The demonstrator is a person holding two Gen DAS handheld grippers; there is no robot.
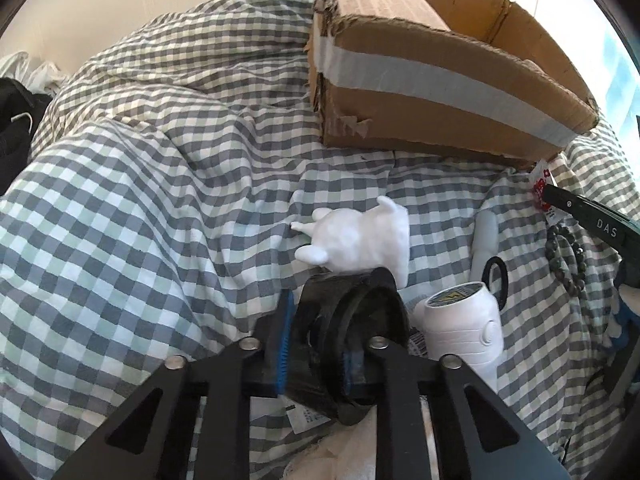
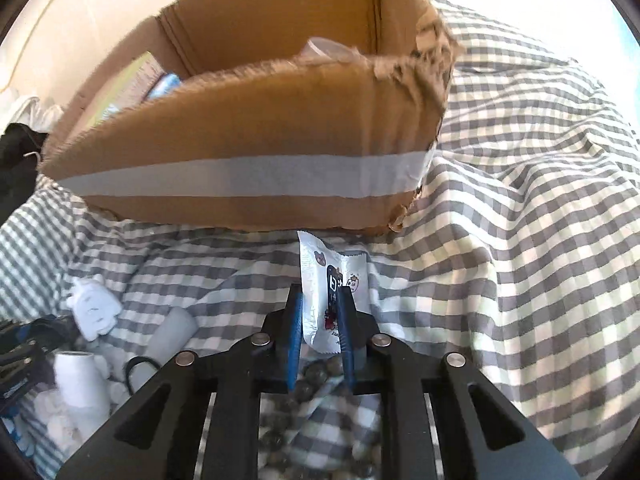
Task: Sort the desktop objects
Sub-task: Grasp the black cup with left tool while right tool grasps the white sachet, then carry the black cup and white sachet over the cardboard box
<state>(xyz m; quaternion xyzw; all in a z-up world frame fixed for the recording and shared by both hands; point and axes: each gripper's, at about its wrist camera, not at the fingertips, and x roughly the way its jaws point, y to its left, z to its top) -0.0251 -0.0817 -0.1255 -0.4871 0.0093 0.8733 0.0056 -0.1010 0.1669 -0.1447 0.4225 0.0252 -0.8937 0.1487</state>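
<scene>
My left gripper (image 1: 320, 344) is shut on a black roll of tape (image 1: 348, 340), held low over the checked bedcover (image 1: 140, 208). Just beyond it lie a white animal figurine (image 1: 360, 236) and a white cylindrical bottle (image 1: 464, 328). My right gripper (image 2: 320, 340) is shut on a white snack packet (image 2: 328, 280) with cartoon print, held upright in front of the open cardboard box (image 2: 248, 140). A dark bead bracelet (image 2: 316, 376) lies under the right gripper. The box also shows in the left wrist view (image 1: 440, 80), at upper right.
The box holds a green-printed carton (image 2: 132, 76) and a clear lid. A black hair tie (image 1: 496, 276), a bead bracelet (image 1: 566, 260) and a grey tube (image 2: 172, 336) lie on the cover. Dark clothing (image 1: 16, 124) lies at far left.
</scene>
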